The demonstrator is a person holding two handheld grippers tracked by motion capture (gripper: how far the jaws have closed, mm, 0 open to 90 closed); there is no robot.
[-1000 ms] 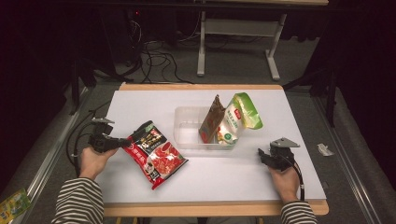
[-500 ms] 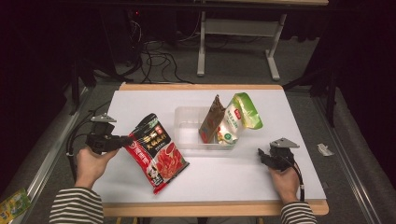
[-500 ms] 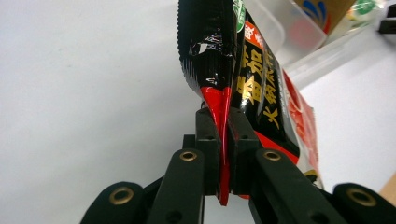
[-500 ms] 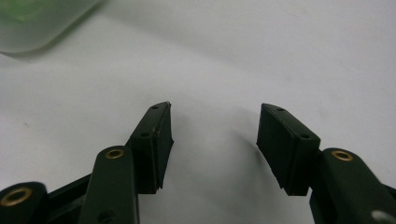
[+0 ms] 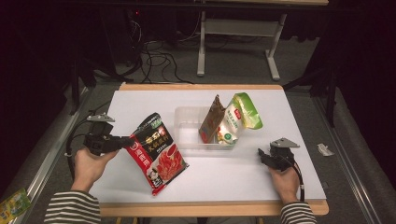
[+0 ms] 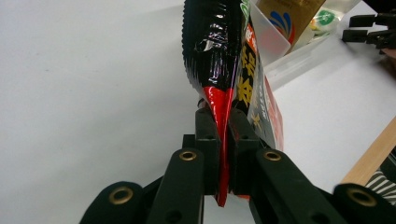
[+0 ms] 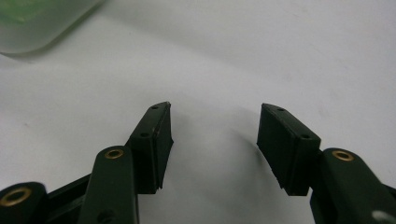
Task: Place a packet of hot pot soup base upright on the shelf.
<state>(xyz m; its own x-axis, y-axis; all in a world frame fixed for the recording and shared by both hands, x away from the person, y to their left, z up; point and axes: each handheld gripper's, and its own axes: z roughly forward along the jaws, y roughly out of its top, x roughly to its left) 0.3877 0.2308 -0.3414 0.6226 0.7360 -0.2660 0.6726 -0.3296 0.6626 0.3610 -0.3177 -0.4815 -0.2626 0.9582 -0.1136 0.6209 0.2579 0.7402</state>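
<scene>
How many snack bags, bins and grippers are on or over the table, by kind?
Bags: 3, the red and black bag, brown bag, green and white bag
Clear bin: 1
Grippers: 2, left gripper, right gripper
Total: 6

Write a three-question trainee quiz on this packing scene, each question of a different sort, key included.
1. True or false: the left gripper is clamped on the red and black snack bag.
2. How many bags stand in the clear plastic bin?
3. The right gripper is: A) holding a bag, B) open over the white table, C) inside the bin.

Key: 1 true; 2 two, a brown bag and a green bag; 3 B.
</scene>
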